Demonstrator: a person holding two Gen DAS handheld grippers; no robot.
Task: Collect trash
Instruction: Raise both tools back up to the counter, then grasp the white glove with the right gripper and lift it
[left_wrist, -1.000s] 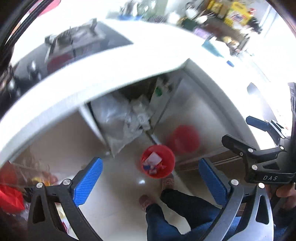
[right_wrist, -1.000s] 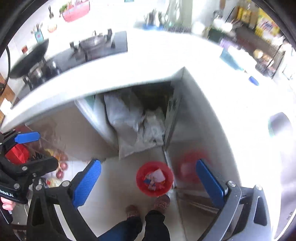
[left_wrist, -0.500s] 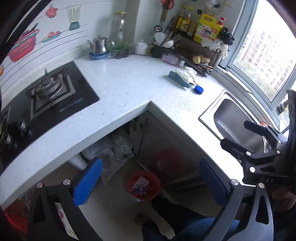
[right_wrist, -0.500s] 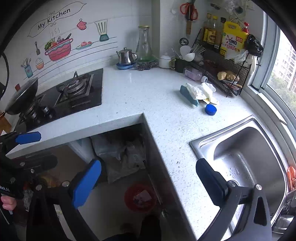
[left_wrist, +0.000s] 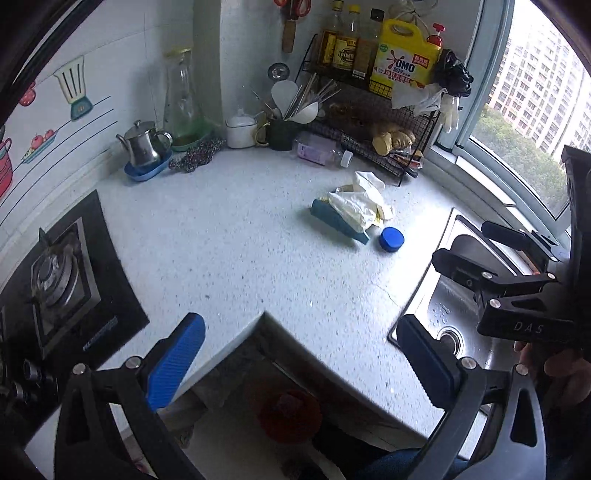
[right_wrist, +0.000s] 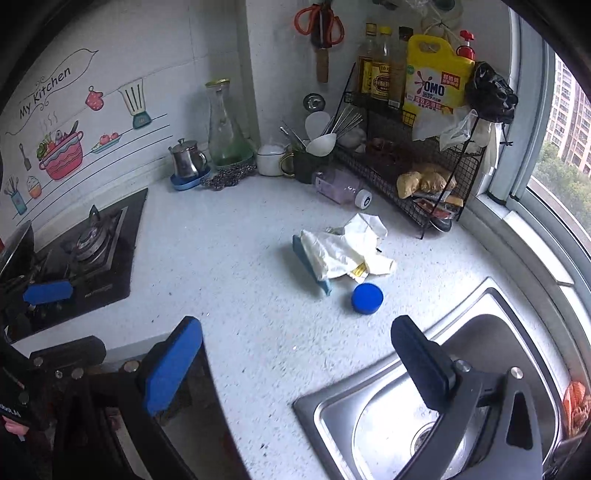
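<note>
Before me: white speckled L-shaped countertop (right_wrist: 236, 280); black gas hob (right_wrist: 92, 243) at my left; steel sink (right_wrist: 424, 402) at my right. White tiled wall (right_wrist: 177, 48) with "My Kitchen" decal (right_wrist: 44, 92). Curved window (left_wrist: 532, 122), daylight, tower blocks and trees outside. Pale floor (left_wrist: 229, 450) below, blurred, possibly tile.

My right gripper (right_wrist: 295, 354) hangs above the speckled white countertop (right_wrist: 236, 266), its blue-padded fingers (right_wrist: 173, 365) spread wide with nothing between them. Ahead lies a crumpled white wrapper (right_wrist: 347, 251) draped over a blue sponge (right_wrist: 310, 267), with a blue lid (right_wrist: 367, 298) just beside them. The steel sink (right_wrist: 388, 417) sits under my right finger. At the left edge, my left gripper (right_wrist: 48, 291) shows over the gas stove (right_wrist: 92, 240). A wire rack (right_wrist: 417, 173) stands by the window.
</note>
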